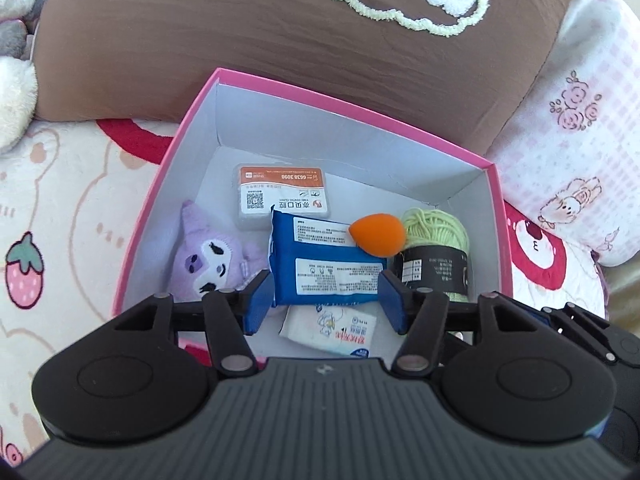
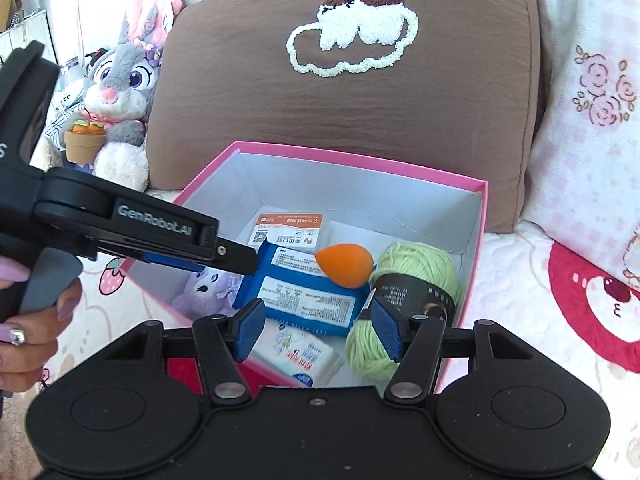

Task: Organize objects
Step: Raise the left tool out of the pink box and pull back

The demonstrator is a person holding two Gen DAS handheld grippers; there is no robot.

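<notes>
Pink box [image 1: 502,240]: six items, perhaps more hidden. Both hand-held grippers [image 1: 326,300] [image 2: 318,330] apart, empty.

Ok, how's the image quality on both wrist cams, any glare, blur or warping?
Left wrist view: sharp, bright daylight, the pink box rim bows from the fisheye, dark corners. Right wrist view: sharp too, pale floral pillow near washed out, soft shadow inside the box under the blue pack, edges curve.
</notes>
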